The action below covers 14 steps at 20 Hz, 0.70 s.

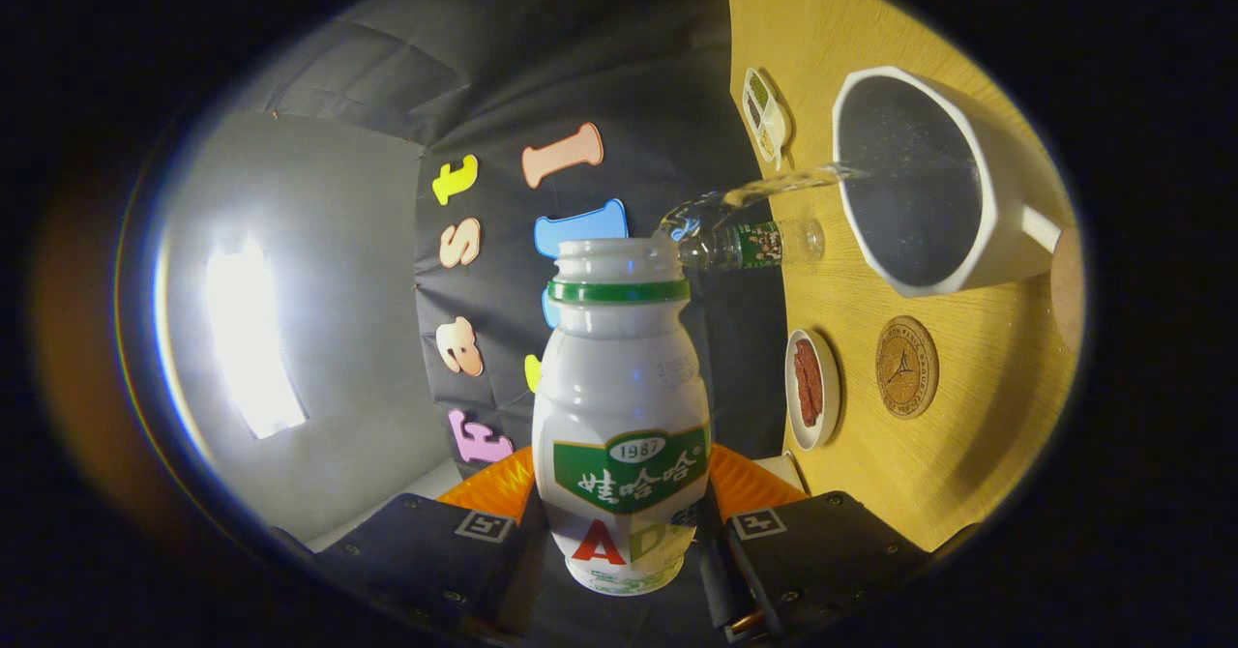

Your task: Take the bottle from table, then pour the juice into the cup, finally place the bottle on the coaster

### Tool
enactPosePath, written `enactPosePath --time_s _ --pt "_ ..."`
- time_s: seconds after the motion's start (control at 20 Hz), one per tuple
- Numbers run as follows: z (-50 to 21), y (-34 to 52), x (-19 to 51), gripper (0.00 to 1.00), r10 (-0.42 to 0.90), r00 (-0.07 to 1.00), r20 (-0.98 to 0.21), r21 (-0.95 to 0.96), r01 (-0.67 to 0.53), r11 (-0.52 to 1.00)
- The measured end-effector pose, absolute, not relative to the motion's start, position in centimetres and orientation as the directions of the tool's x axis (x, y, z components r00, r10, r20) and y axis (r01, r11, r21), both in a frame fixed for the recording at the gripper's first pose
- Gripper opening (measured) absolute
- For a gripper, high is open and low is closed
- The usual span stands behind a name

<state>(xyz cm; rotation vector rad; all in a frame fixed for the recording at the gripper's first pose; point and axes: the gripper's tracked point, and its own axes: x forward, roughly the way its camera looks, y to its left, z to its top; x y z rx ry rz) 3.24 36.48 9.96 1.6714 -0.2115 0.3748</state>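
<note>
1. The gripper (619, 542) held the white bottle (621, 416) in the bottom middle of the frame. Both fingers pressed on its lower sides, so it was squeezed tight.
2. The view was tipped sideways. The wooden table (870, 455) ran up the right side of the frame.
3. The pour step was going on. A clear stream of liquid (774, 186) ran toward the white cup (1006, 193) in the upper right. It looked like it came from near the bottle's open mouth, but I could not tell this for sure.
4. A small clear bottle (764, 245) showed just past the white bottle's neck.
5. Next, I think the bottle had to be turned upright again. Then it had to go onto the round cork coaster (906, 367), right of the middle, below the cup.
6. The coaster had nothing on it.
7. I counted one white bottle, one clear bottle, one cup and one coaster.
8. I also counted two small dishes: a round dish (810, 389) just beside the coaster, and a split dish (764, 114) near the top.
</note>
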Motion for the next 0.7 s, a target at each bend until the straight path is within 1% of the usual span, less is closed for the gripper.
enactPosePath --time_s 0.7 --pt "10.45 36.63 3.2 0.67 0.071 0.917 0.393 0.91 -0.377 -0.17"
